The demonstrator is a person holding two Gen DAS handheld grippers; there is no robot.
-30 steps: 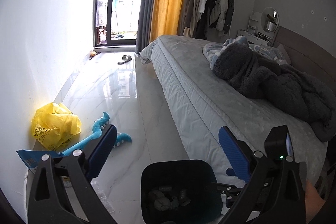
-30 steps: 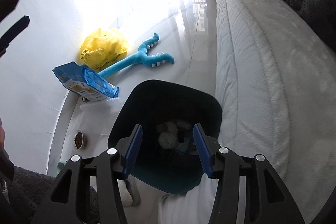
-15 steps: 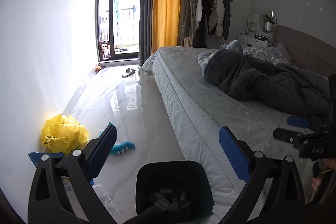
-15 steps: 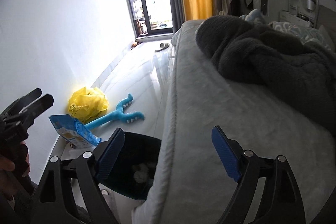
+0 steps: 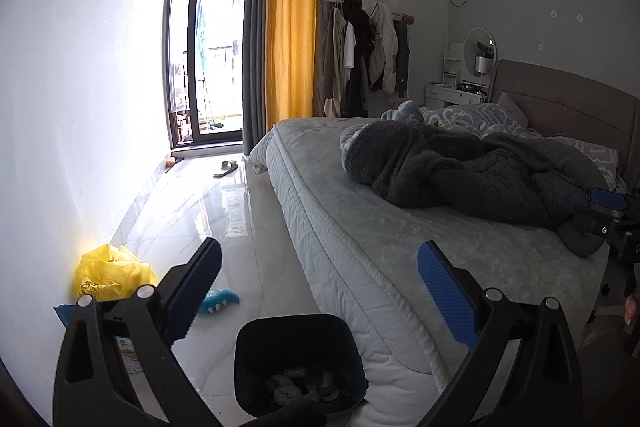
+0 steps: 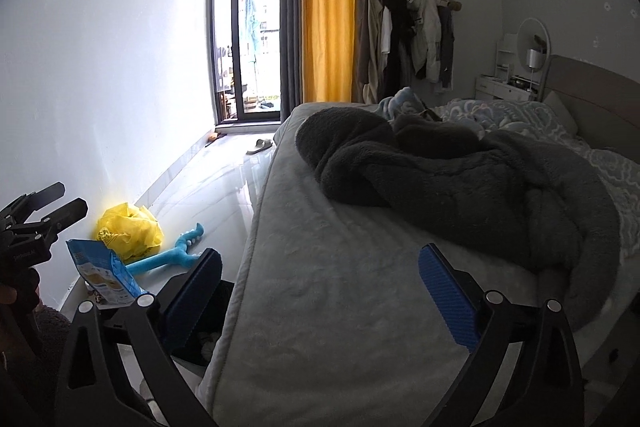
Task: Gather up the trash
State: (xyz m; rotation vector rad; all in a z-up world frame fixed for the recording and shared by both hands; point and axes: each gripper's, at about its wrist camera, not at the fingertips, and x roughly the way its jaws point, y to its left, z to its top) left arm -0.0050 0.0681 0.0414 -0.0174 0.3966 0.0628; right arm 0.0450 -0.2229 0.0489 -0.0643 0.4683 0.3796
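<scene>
A black bin (image 5: 296,323) stands on the floor against the bed's side, with crumpled trash (image 5: 296,387) inside. My left gripper (image 5: 318,251) hovers above it, open and empty. My right gripper (image 6: 320,253) is over the bed's corner, its jaws opening wide with nothing between them. Only a sliver of the bin (image 6: 222,303) shows beside its left finger. By the wall lie a yellow plastic bag (image 6: 128,231) and a blue snack bag (image 6: 102,271). The left gripper (image 6: 60,201) shows at the right wrist view's left edge.
A grey bed (image 5: 360,227) fills the right side, with a dark fleece blanket (image 5: 460,175) heaped on it. A blue toy (image 6: 172,257) lies on the glossy floor, a slipper (image 5: 226,169) near the balcony door. Hanging coats (image 5: 368,43) and a dresser stand at the back.
Both grippers have risen and drawn back from the bin. The right gripper's jaws went from narrow to wide, and its view swung up from the bin to the bed.
</scene>
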